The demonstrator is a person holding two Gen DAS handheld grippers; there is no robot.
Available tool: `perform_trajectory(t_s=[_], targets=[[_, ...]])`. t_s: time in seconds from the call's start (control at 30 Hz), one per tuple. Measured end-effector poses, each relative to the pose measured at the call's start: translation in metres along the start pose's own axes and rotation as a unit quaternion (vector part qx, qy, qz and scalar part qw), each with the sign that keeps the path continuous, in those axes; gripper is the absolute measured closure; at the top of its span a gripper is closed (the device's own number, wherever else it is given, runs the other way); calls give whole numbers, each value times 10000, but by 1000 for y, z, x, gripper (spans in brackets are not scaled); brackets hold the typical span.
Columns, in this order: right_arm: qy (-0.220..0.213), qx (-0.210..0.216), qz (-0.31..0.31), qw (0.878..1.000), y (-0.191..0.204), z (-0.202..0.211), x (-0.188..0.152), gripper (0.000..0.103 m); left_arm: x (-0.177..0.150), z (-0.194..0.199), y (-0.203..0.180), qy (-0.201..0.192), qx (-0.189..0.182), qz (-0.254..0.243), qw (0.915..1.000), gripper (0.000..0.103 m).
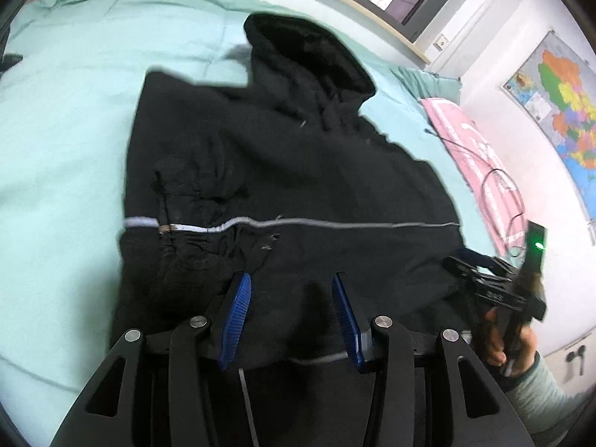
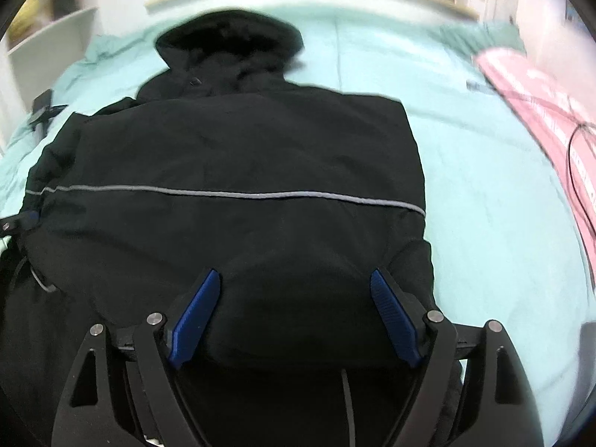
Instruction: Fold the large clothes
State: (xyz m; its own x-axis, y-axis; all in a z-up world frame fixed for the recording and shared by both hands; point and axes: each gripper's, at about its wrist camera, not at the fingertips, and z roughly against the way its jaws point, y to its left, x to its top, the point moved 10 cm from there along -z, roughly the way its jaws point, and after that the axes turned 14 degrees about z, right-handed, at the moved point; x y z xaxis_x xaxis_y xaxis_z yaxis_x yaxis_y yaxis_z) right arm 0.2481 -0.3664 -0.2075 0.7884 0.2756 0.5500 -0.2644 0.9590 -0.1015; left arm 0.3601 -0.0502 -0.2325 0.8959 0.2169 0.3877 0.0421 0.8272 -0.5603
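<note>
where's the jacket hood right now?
In both views the hood lies at the far end of the black jacket, flat on the mint bedsheet near the headboard, left of the pink pillow.

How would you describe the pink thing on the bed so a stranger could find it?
Start at the mint-green bed sheet holding the black hooded jacket. Beside the jacket, toward the wall with the colourful map, lies the flat pink cloth. It alone is pink, with a thin black cable looped over it.
</note>
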Motion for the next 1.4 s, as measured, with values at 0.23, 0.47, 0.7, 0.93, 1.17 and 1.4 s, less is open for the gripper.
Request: perform_trajectory(t_s=[0.23,0.47,0.7,0.93,1.17,1.4], targets=[[33,295,-339,9990,-25,69,94,19,96,96,-65,-488,-55,-270,9984,48],[-430,264,-400,9979,-45,93,219,24,209,92,-102,-1020,383,-154,9939,46],[-131,496,-684,9963,-64,15,281,24,287,-14,-87,-574,1220,-380,9901,46],[327,639,-622,9955,-70,-95,302,30,329,-124,-41,-84,1548,-188,9877,46],[665,766,-695,9924,-73,-175,305,70,351,-180,0,-166,1828,230,9827,89],[-41,862,-724,9936,-99,-129,315,98,343,-111,13,-181,-91,1495,9886,91]])
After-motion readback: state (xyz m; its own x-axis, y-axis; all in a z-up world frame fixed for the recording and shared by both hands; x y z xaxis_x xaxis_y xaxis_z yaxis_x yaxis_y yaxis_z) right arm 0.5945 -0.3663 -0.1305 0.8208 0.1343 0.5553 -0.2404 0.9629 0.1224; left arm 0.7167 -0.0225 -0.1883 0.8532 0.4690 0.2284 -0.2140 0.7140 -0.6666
